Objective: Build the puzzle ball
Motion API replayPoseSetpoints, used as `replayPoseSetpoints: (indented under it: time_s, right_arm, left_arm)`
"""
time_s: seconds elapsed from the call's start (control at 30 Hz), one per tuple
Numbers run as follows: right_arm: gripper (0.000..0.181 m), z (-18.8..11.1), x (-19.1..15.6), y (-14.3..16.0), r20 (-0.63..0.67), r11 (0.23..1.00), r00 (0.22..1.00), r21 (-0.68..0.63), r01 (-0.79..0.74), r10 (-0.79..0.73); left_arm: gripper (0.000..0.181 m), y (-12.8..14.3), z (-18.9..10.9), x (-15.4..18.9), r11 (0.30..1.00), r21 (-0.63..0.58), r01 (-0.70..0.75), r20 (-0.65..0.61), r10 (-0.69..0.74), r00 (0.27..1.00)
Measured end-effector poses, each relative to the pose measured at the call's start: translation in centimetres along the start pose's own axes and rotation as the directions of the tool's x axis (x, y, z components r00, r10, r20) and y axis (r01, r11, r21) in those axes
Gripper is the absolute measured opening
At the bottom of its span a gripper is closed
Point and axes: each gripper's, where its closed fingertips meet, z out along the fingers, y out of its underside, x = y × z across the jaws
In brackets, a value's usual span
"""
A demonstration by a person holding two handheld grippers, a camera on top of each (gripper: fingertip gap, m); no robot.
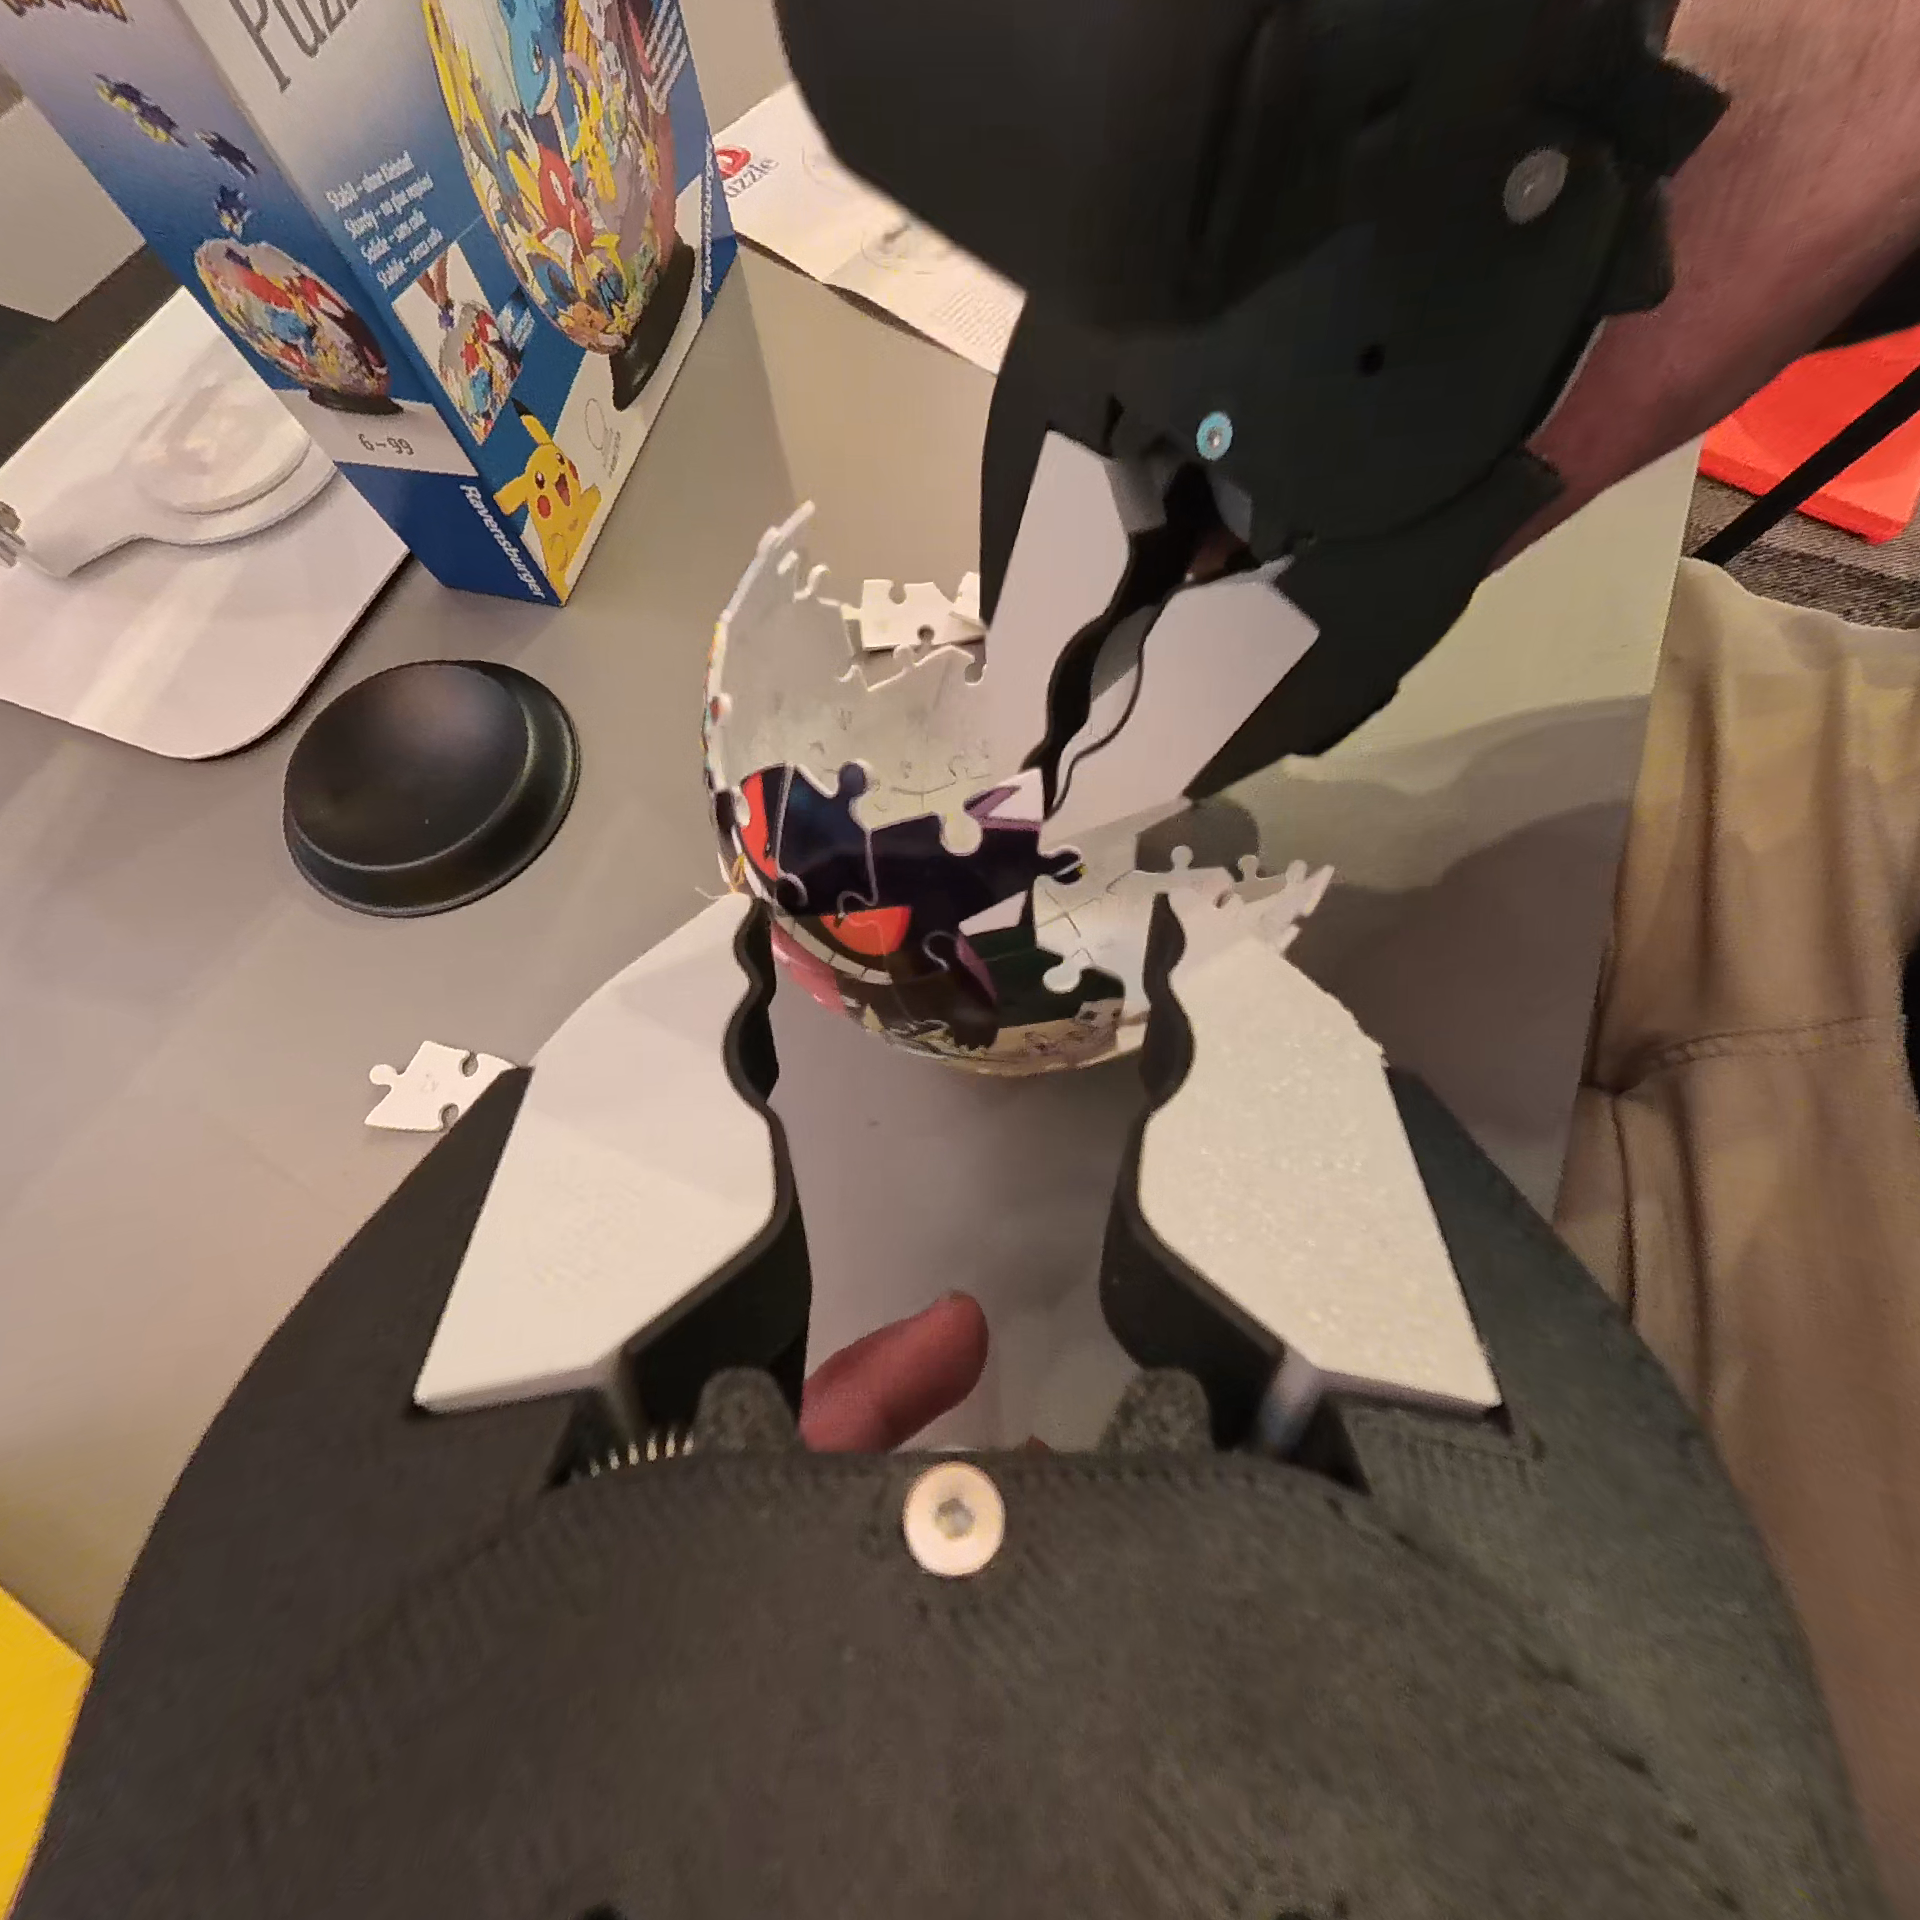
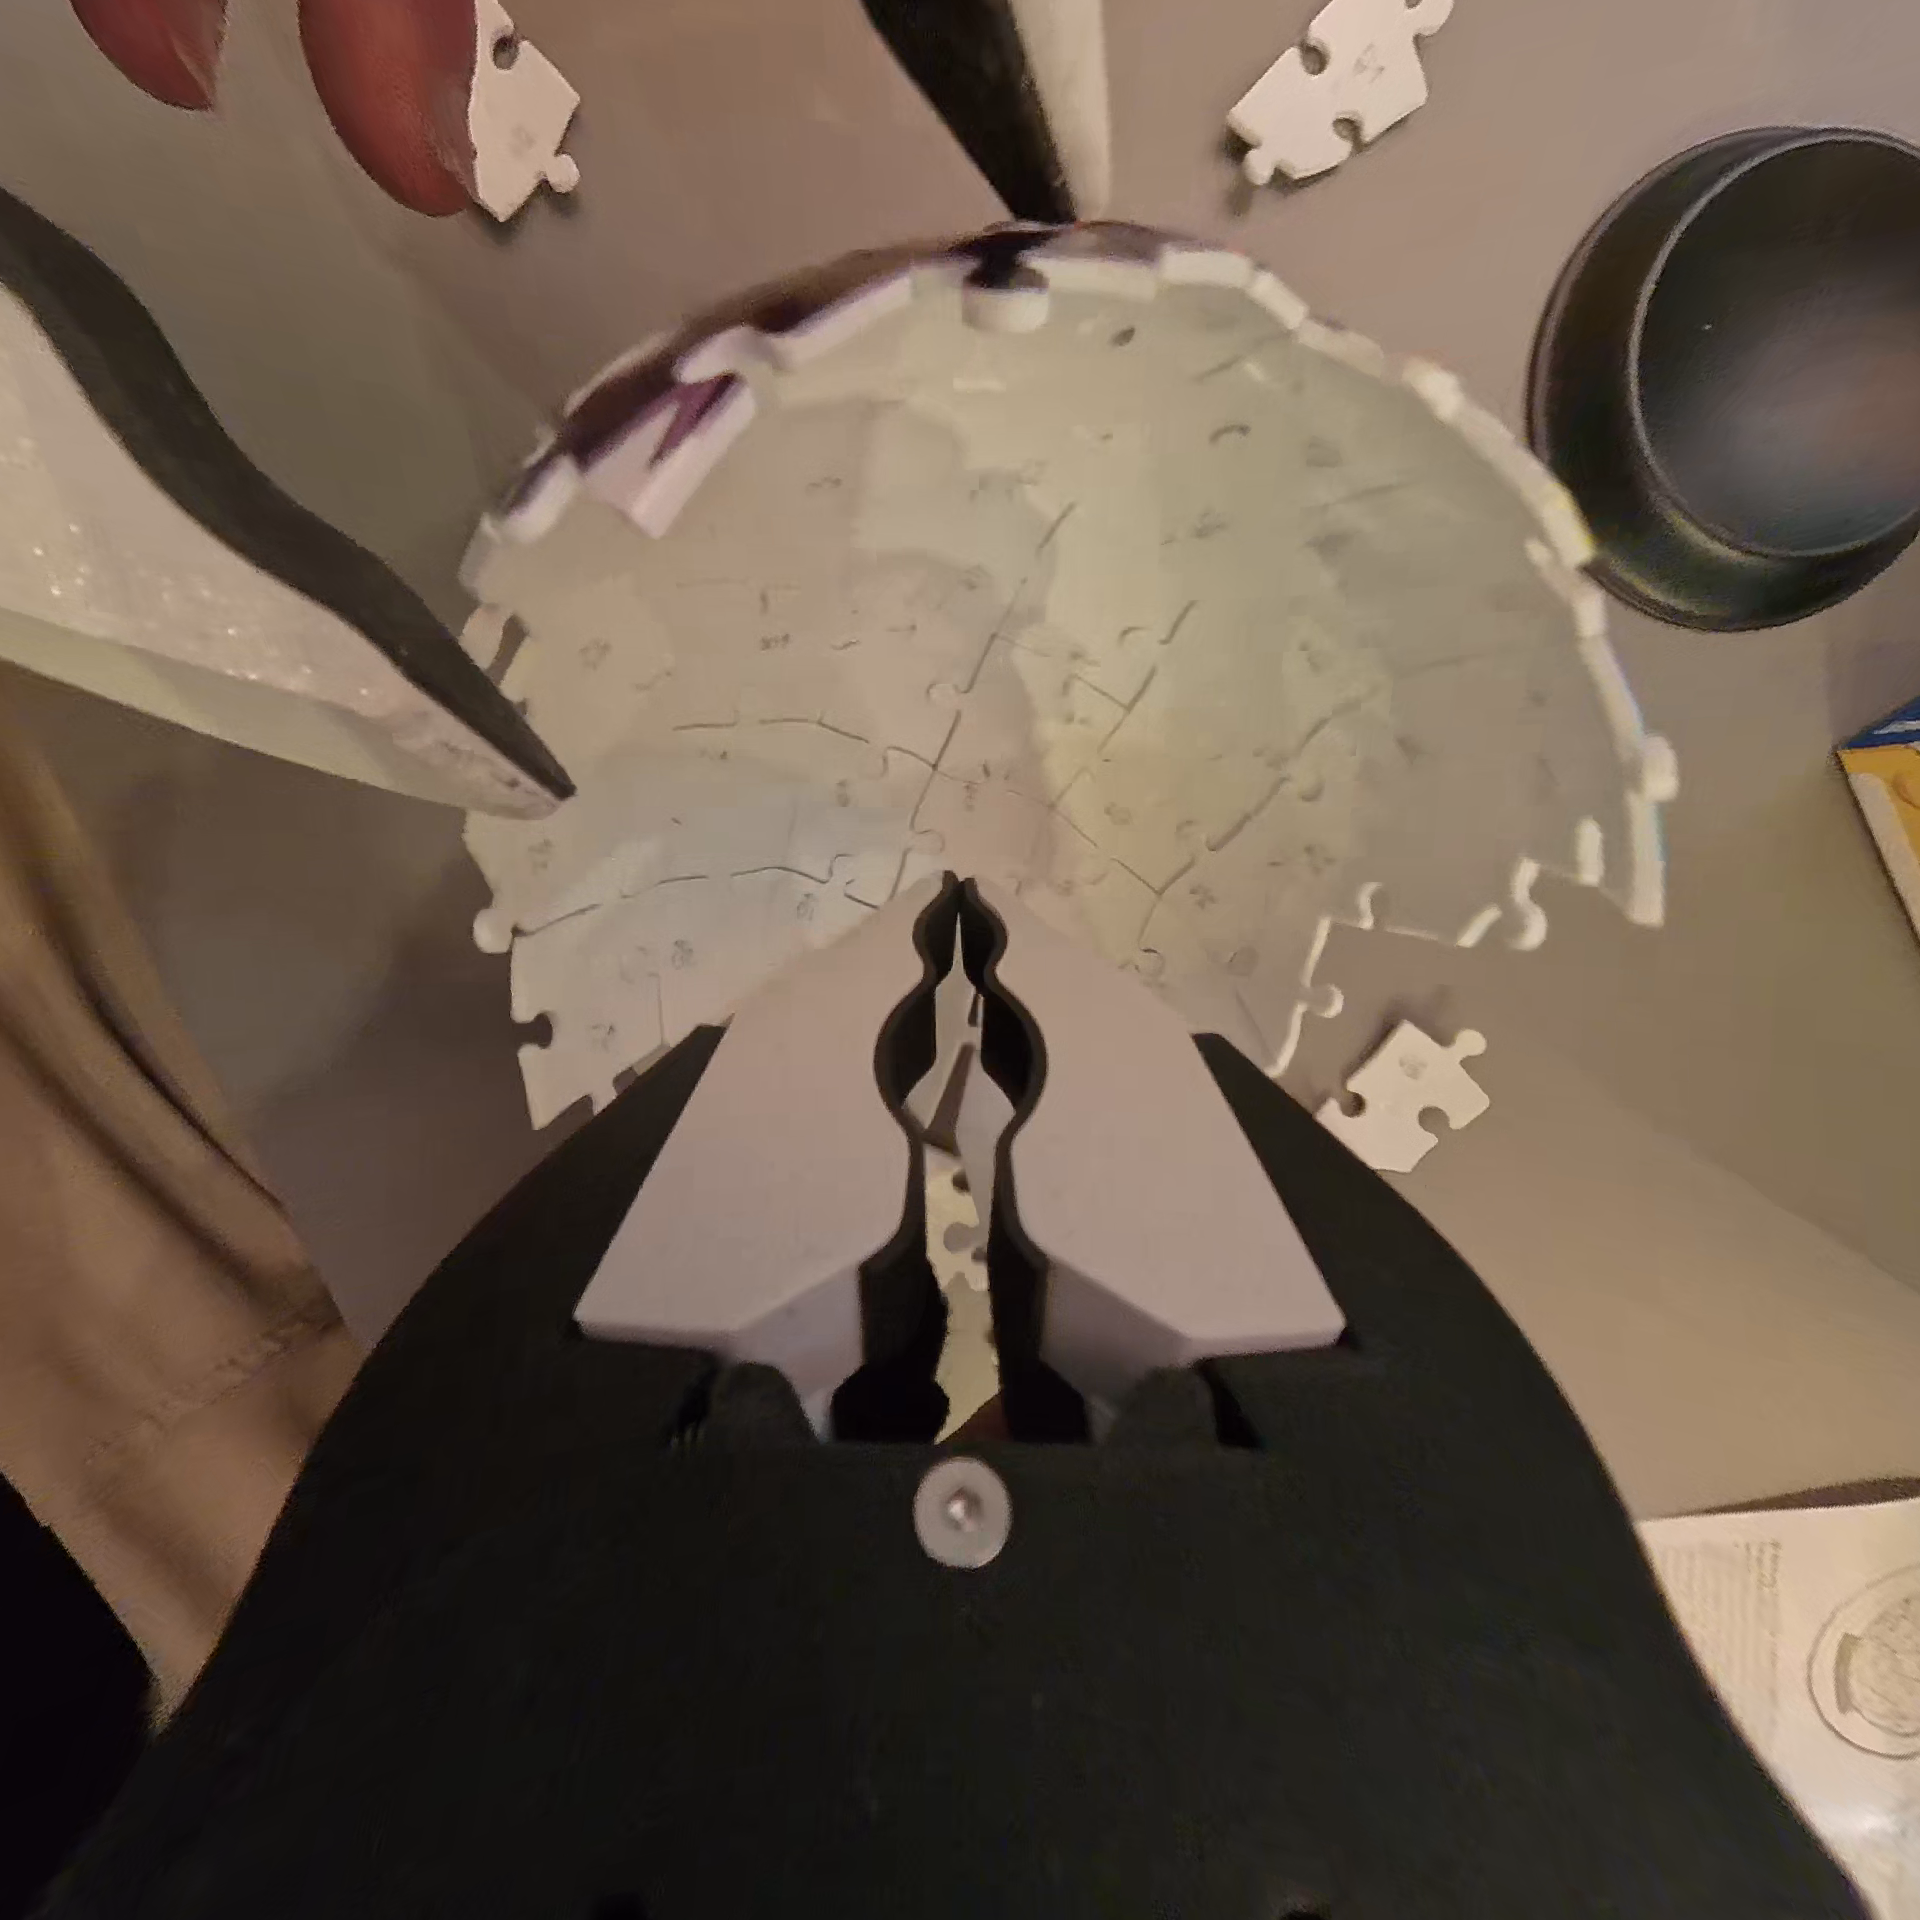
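**Half-built puzzle ball cradled between two grippers**

At the centre of the grey table, the puzzle ball sits as an open shell, roughly half complete, its printed outside turned toward the left gripper and its pale, numbered inside facing up. That gripper stands partly open, its fingers flanking the shell's lower curve on either side; whether they press it or merely bracket it cannot be told. From above the ball, the right gripper reaches into the hollow with its tips drawn together to nothing, and a sliver of a pale piece shows farther back in the slot between its fingers, though what exactly it pinches is unclear.

The shell looks light and thin-walled, held only by interlocking tabs, so it would likely flex or pop apart under a hard squeeze. Its ragged rim, all loose knobs, seems the weakest place; the finished lower curve, gripped gently from both sides, looks the safest hold. Smooth plastic may also slip.

Beside the ball to its left lies a loose piece, blank side up, and beyond that the black stand. Behind the ball rises the puzzle box, with an instruction sheet farther back.
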Motion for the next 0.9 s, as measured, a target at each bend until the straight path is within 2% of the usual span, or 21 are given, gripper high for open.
replayPoseSetpoints:
  time_s: [0.23, 0.43, 0.9]
  right_arm:
    - [0.000, -1.3, 1.1, 0.5, -0.005, 0.999, 1.000, -0.041, 0.005, -0.005]
    - [0.000, -0.3, 0.7, 1.8, 0.027, 0.990, 0.998, -0.127, 0.053, -0.050]
    - [0.000, 0.3, 0.3, 2.0, 0.005, 0.986, 0.995, -0.135, 0.096, -0.096]
  left_arm:
    - [0.068, 0.1, 0.2, -0.1, 1.000, -0.001, 0.007, -0.001, -0.007, 1.000]
    - [0.068, 0.1, 0.2, 0.0, 1.000, -0.003, 0.003, 0.001, -0.003, 1.000]
    - [0.068, -0.1, 0.2, 0.3, 1.000, -0.004, -0.013, -0.006, 0.013, 1.000]
